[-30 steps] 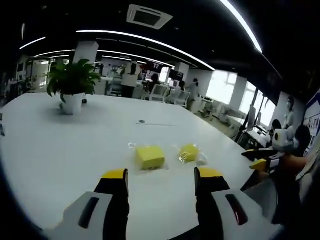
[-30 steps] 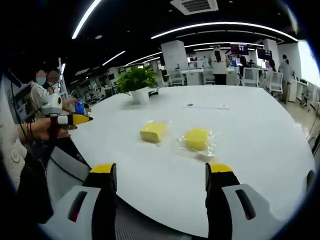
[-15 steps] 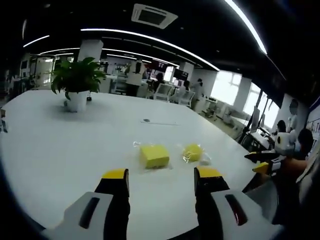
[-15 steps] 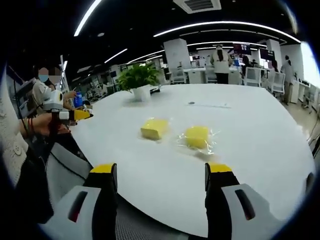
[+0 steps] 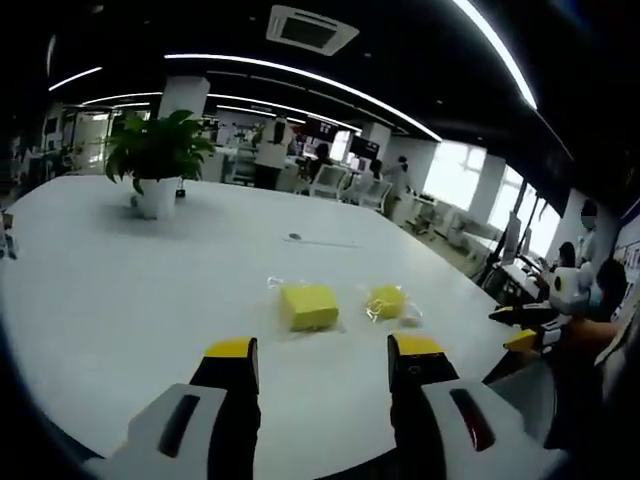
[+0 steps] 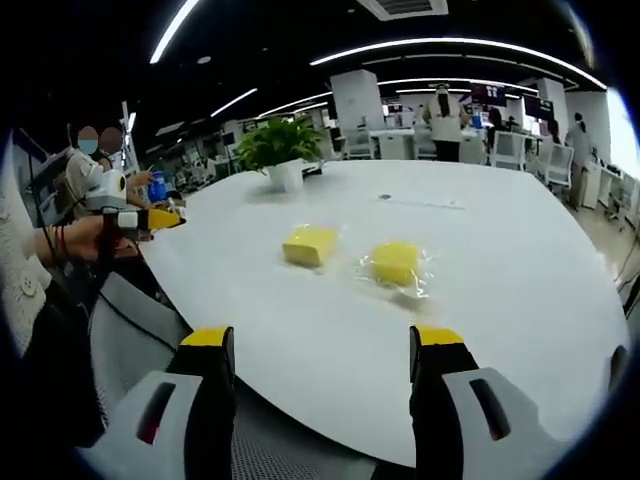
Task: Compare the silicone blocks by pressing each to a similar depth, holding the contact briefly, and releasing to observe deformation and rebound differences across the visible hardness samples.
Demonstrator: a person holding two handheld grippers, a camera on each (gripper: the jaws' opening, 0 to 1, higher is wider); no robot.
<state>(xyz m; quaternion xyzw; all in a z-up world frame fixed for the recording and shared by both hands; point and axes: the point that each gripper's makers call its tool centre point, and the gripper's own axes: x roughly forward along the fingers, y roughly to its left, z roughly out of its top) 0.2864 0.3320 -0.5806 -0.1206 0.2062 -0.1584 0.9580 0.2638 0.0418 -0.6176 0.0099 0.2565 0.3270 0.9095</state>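
**Both grippers are waiting wide open, away from the blocks**

The left gripper [image 5: 320, 365] and the right gripper [image 6: 323, 355] are hovering over the near edge of the white table [image 5: 120, 300], jaws parted, holding nothing. Two yellow blocks are lying further on, apart from each other: a bare block [image 5: 308, 305] and a wrapped block [image 6: 396, 263] in clear film. The film is probably slippery, so this block is risking to slide under pressure. A plant [image 5: 155, 150] is standing far behind.

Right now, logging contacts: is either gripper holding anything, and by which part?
Nothing is held. Both the left gripper and right gripper are open, short of the silicone blocks.
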